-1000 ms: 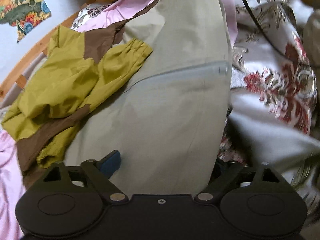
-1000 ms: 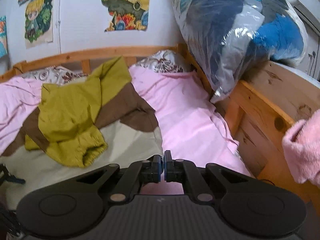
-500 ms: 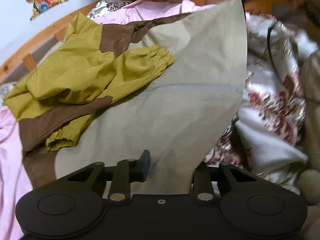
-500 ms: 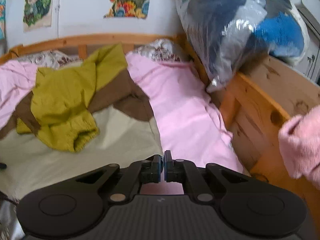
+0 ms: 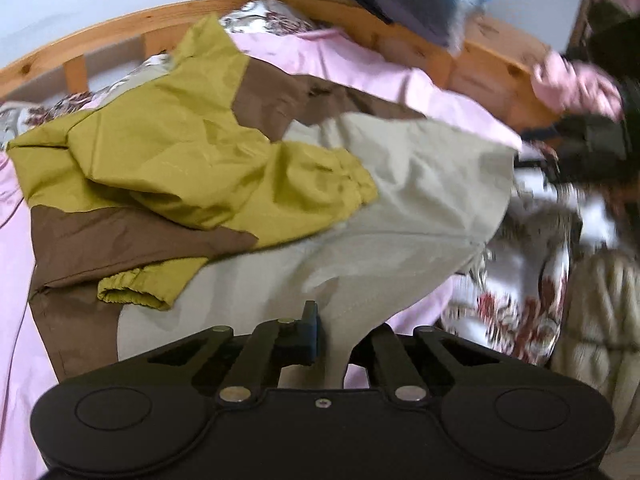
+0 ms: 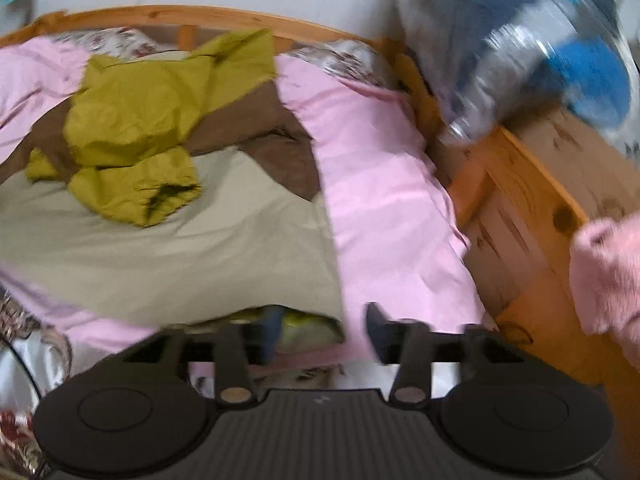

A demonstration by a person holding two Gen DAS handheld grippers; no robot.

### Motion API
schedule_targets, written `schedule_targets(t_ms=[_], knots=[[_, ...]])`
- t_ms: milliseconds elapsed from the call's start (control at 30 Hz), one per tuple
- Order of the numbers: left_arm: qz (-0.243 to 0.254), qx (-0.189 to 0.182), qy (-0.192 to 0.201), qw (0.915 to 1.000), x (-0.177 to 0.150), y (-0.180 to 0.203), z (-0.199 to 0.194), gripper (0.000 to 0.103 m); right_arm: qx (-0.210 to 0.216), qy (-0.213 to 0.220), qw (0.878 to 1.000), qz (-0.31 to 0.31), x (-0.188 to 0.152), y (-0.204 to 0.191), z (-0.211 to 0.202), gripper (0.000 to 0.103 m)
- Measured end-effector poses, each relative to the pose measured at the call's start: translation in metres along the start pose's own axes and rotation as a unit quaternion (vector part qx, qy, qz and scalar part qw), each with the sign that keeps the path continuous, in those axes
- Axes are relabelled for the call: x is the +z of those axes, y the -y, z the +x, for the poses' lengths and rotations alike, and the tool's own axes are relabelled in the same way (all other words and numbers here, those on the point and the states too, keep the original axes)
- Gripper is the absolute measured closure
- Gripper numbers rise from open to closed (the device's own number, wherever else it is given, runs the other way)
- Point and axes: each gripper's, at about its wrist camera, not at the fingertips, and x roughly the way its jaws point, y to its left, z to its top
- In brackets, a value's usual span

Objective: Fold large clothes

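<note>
A large jacket in beige, brown and olive-yellow point(image 5: 248, 184) lies spread on a pink bed sheet point(image 5: 372, 68); its olive sleeves are folded over the body. My left gripper point(image 5: 334, 334) is shut on the beige hem corner of the jacket, and cloth hides the right finger. In the right wrist view the jacket point(image 6: 168, 248) lies ahead. My right gripper point(image 6: 322, 330) is open at the jacket's near right hem corner, with the hem edge between its fingers.
A wooden bed frame point(image 6: 532, 208) runs along the right and back. A plastic bag of clothes point(image 6: 532, 40) rests on the frame at the upper right. A floral quilt point(image 5: 532, 280) lies beside the bed. A pink-sleeved arm point(image 6: 608, 276) shows at right.
My right gripper has opened and dropped to the hem corner. My left gripper has closed on the beige hem and swung so the jacket lies flatter. Both views have motion blur.
</note>
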Motion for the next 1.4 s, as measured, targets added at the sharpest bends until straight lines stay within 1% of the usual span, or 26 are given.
schedule_targets(t_ms=[67, 100, 133, 167, 233, 267, 300, 333, 400, 433, 467, 500, 533, 567, 600, 633, 733, 833, 900, 1033, 1067, 1100, 1133, 1267, 1333, 1400], knots=[[-0.015, -0.004, -0.001, 0.9999, 0.007, -0.005, -0.002, 0.098, 0.027, 0.028, 0.999, -0.037, 0.003, -0.021, -0.009, 0.026], [-0.021, -0.005, -0.002, 0.9998, 0.01, -0.008, -0.002, 0.098, 0.042, 0.04, 0.997, -0.053, 0.004, -0.03, -0.013, 0.023], [-0.024, -0.006, -0.003, 0.9997, 0.013, -0.009, -0.003, 0.098, 0.063, 0.054, 0.994, -0.077, 0.006, -0.044, -0.016, 0.017], [-0.025, -0.005, -0.003, 0.9997, 0.015, -0.01, -0.003, 0.098, 0.082, 0.064, 0.99, -0.099, 0.007, -0.057, -0.018, 0.014], [-0.023, -0.004, -0.002, 0.9997, 0.018, -0.011, -0.004, 0.098, 0.099, 0.069, 0.981, -0.15, 0.009, -0.086, -0.014, 0.012], [-0.02, -0.002, -0.001, 0.9998, 0.019, -0.01, -0.005, 0.098, 0.096, 0.068, 0.977, -0.177, 0.01, -0.099, -0.009, 0.012], [-0.019, 0.0, 0.001, 0.9998, 0.019, -0.01, -0.005, 0.098, 0.084, 0.071, 0.972, -0.206, 0.01, -0.113, -0.003, 0.012], [-0.017, 0.002, 0.002, 0.9999, 0.019, -0.009, -0.005, 0.098, 0.067, 0.075, 0.968, -0.228, 0.009, -0.124, 0.004, 0.014], [-0.008, 0.009, 0.003, 0.9999, 0.017, -0.007, -0.006, 0.098, 0.044, 0.072, 0.964, -0.252, 0.01, -0.135, 0.017, 0.034], [0.0, 0.014, 0.003, 0.9999, 0.015, -0.005, -0.005, 0.098, 0.034, 0.068, 0.966, -0.248, 0.013, -0.135, 0.022, 0.066], [0.008, 0.025, 0.002, 0.9997, 0.012, -0.002, -0.004, 0.097, 0.031, 0.065, 0.969, -0.234, 0.017, -0.131, 0.026, 0.09], [0.014, 0.034, 0.002, 0.9993, 0.009, 0.0, -0.003, 0.096, 0.038, 0.069, 0.974, -0.21, 0.022, -0.123, 0.027, 0.091], [0.018, 0.045, 0.0, 0.9988, 0.005, 0.004, -0.002, 0.09, 0.048, 0.076, 0.979, -0.185, 0.027, -0.114, 0.025, 0.092], [0.021, 0.061, -0.001, 0.9979, 0.0, 0.008, 0.001, 0.087, 0.05, 0.083, 0.981, -0.166, 0.033, -0.106, 0.024, 0.093], [0.022, 0.075, -0.002, 0.997, -0.007, 0.011, 0.003, 0.083, 0.049, 0.089, 0.983, -0.155, 0.039, -0.098, 0.023, 0.093], [0.026, 0.089, -0.007, 0.9956, -0.015, 0.015, 0.006, 0.082, 0.048, 0.097, 0.984, -0.145, 0.045, -0.092, 0.021, 0.095], [0.028, 0.119, -0.021, 0.9923, -0.038, 0.024, 0.014, 0.082, 0.05, 0.11, 0.986, -0.116, 0.069, -0.076, 0.014, 0.097], [0.035, 0.151, -0.023, 0.9876, -0.057, 0.032, 0.01, 0.082, 0.047, 0.127, 0.984, -0.113, 0.088, -0.066, 0.005, 0.097], [0.038, 0.168, -0.021, 0.9847, -0.065, 0.034, 0.003, 0.082, 0.038, 0.136, 0.982, -0.123, 0.094, -0.066, -0.001, 0.098], [0.019, 0.19, -0.021, 0.9814, -0.077, 0.03, -0.014, 0.082, 0.023, 0.145, 0.981, -0.124, 0.098, -0.065, -0.012, 0.1], [0.013, 0.195, -0.02, 0.9804, -0.079, 0.029, -0.018, 0.083, 0.02, 0.148, 0.982, -0.119, 0.097, -0.064, -0.014, 0.1], [0.006, 0.199, -0.018, 0.9798, -0.081, 0.028, -0.021, 0.091, 0.017, 0.151, 0.982, -0.112, 0.095, -0.063, -0.018, 0.1], [-0.001, 0.202, -0.009, 0.9794, -0.082, 0.028, -0.027, 0.099, 0.014, 0.155, 0.982, -0.105, 0.093, -0.062, -0.022, 0.101], [-0.008, 0.227, 0.056, 0.9722, -0.077, 0.032, -0.056, 0.102, -0.002, 0.167, 0.983, -0.076, 0.074, -0.061, -0.036, 0.103], [-0.007, 0.24, 0.091, 0.9664, -0.072, 0.035, -0.075, 0.103, -0.015, 0.182, 0.981, -0.058, 0.059, -0.061, -0.048, 0.103], [-0.002, 0.25, 0.119, 0.9609, -0.066, 0.039, -0.092, 0.103, -0.027, 0.194, 0.98, -0.038, 0.046, -0.061, -0.06, 0.103]])
